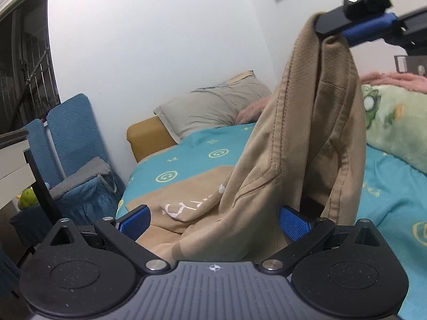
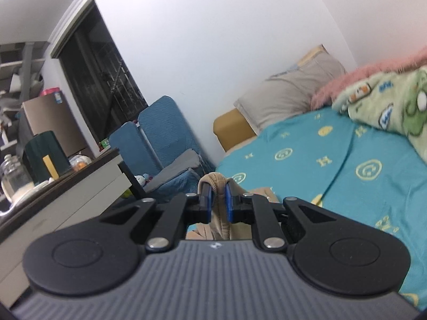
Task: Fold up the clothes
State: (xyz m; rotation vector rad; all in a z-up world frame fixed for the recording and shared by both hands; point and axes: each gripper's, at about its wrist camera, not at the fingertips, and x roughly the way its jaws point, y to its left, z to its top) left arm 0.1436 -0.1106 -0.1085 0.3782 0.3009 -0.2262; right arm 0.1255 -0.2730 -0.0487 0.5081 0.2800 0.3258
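A tan garment [image 1: 301, 144] with white lettering hangs in the air over the bed, its lower part trailing onto the teal sheet [image 1: 186, 157]. At the upper right of the left wrist view, my right gripper [image 1: 331, 30] is shut on the garment's top edge. In the right wrist view that same gripper [image 2: 216, 196] pinches a ribbed tan fold [image 2: 214, 180] between its blue pads. My left gripper [image 1: 214, 222] is open low in front of the hanging cloth, and fabric lies between its blue pads [image 1: 293, 224] without being pressed.
A grey pillow [image 1: 213, 106] and a pink blanket [image 2: 368, 77] lie at the head of the bed, with a green cartoon blanket [image 1: 397, 117] to the right. Blue cushions [image 1: 69, 133] and a white desk [image 2: 80, 186] carrying jars stand left of the bed.
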